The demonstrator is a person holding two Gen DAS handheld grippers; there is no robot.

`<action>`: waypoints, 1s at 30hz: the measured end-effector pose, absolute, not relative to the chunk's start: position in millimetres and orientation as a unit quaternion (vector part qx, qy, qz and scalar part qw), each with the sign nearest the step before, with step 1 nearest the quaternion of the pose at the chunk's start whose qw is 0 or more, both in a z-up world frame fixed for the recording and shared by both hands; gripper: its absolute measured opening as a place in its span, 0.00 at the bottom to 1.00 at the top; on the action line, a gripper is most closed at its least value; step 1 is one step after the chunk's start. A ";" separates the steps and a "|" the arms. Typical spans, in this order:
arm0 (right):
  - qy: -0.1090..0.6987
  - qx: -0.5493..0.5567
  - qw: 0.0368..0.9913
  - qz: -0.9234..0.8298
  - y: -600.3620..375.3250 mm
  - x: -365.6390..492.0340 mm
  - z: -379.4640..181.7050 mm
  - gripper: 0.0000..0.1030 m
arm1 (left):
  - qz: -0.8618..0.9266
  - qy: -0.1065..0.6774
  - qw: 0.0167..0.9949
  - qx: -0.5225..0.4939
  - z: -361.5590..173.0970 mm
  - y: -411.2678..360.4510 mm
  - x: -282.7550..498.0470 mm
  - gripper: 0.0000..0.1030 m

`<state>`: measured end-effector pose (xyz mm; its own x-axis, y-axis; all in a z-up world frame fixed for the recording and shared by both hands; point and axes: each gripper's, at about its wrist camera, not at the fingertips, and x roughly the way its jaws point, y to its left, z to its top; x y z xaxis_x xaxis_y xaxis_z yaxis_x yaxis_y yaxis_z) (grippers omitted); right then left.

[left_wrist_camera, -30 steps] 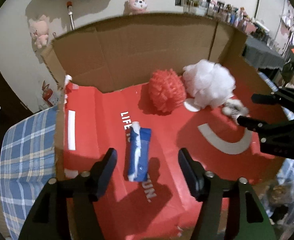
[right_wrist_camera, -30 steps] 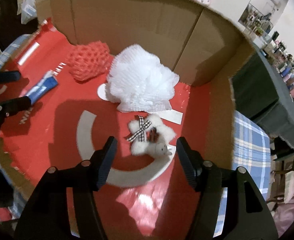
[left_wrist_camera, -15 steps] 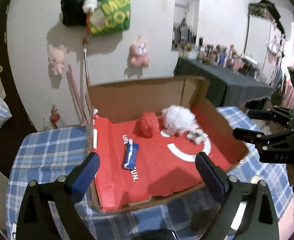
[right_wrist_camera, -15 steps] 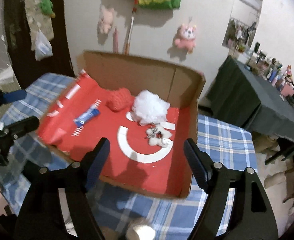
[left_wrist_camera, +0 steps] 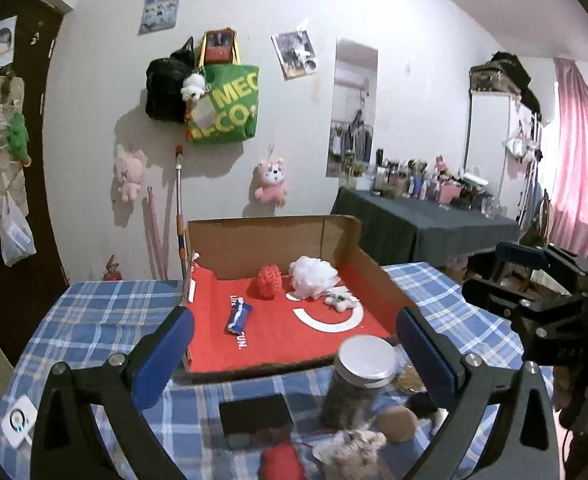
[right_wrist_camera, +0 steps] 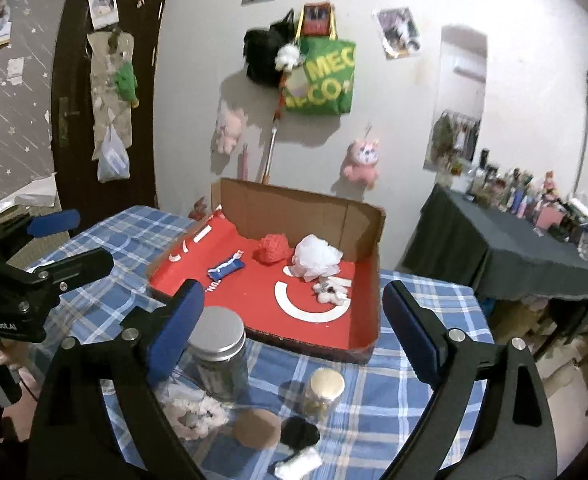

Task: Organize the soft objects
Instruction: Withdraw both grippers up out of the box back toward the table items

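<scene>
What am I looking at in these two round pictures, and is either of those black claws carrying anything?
There is no robot arm: a person holds two hand tools, each with two fingers and a wide-angle camera looking forward between them. One picture comes from the left gripper, the other from the right gripper. Each also catches the other tool at its edge. Both have just been opening and hold nothing.

On the blue checked tablecloth stands a cardboard box with a red floor. In it lie a red mesh puff, a white mesh puff, a small plush toy and a blue packet. Nearer the cameras stand a metal-lidded jar and a smaller gold-lidded jar among blurred small items.
</scene>
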<state>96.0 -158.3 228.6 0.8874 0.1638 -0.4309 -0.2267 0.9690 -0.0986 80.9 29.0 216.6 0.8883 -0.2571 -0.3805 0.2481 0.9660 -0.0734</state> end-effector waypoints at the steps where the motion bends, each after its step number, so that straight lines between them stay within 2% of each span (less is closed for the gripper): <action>1: 0.205 -0.071 0.972 0.096 -157.9 84.6 226.3 0.89 | -0.126 0.194 0.973 -0.015 214.4 28.9 74.4 1.00; 15: 0.147 -0.052 0.987 0.030 -156.6 4.9 177.1 0.91 | -0.049 0.122 0.991 0.009 172.2 17.7 2.5 1.00; 22: 0.123 -0.044 0.991 0.012 -157.0 -14.5 140.8 0.92 | -0.039 0.109 0.993 0.014 139.1 9.3 -19.9 1.00; 30: 0.135 -0.034 0.990 0.007 -158.7 -20.6 108.1 0.92 | -0.044 0.121 0.992 -0.006 111.2 10.1 -26.5 1.00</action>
